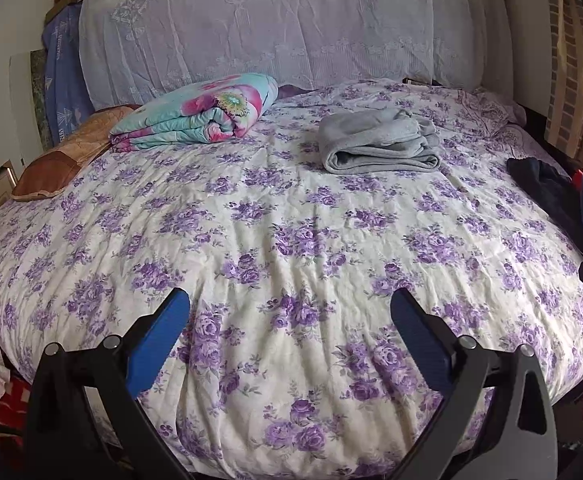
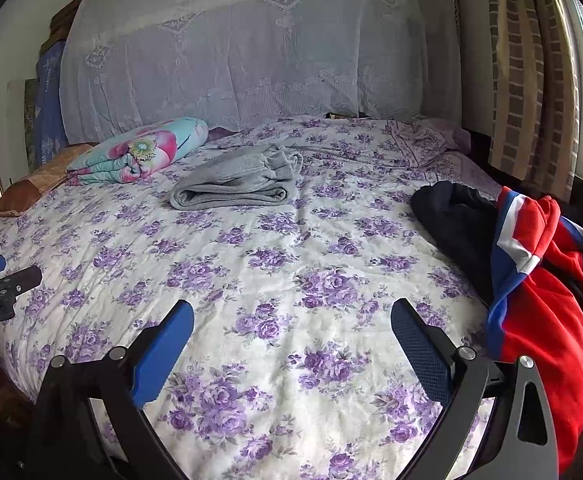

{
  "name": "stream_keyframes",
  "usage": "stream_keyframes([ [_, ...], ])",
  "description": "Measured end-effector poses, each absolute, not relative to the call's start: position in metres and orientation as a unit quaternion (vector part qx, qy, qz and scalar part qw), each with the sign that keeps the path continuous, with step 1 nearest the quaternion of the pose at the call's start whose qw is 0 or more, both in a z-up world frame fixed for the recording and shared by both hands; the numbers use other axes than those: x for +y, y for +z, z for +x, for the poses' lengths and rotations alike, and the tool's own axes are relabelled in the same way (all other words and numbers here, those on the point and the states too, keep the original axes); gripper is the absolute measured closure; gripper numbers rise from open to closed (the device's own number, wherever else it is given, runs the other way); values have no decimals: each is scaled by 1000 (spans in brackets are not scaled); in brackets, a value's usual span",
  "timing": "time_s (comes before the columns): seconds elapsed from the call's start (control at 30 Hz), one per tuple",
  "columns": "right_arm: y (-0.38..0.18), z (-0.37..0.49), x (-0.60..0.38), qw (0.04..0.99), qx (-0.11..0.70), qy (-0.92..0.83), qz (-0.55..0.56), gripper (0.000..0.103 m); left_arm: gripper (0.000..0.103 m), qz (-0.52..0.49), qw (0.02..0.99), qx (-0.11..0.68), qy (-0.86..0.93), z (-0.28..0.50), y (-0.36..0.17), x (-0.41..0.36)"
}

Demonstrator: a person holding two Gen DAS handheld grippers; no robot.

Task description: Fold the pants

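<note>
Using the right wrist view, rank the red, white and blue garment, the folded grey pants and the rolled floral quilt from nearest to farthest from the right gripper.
From the right gripper:
1. Red, white and blue garment, close at the right edge of the bed.
2. Folded grey pants, mid-bed, ahead and slightly left.
3. Rolled floral quilt, far left, near the lace-draped headboard.

Your left wrist camera is looking from the near edge of the bed [image 1: 291, 216] toward its far end, sitting low and close over the sheet. Your right wrist camera is facing the same way from further right, nearer the red clothing [image 2: 547, 280]. Both are sharing the grey folded pants [image 1: 379, 144] and floral quilt [image 1: 195, 116].
</note>
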State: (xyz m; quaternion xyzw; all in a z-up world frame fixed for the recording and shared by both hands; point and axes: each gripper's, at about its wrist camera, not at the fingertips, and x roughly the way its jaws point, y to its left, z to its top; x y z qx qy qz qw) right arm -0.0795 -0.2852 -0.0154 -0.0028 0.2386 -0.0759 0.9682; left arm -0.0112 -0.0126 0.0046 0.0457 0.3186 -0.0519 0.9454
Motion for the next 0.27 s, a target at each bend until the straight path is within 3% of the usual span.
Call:
stream_keyframes([
  [0.27,-14,-81,-289,967,240,-80,-1,3,5,51,943,324,-44,-10,3,-13],
])
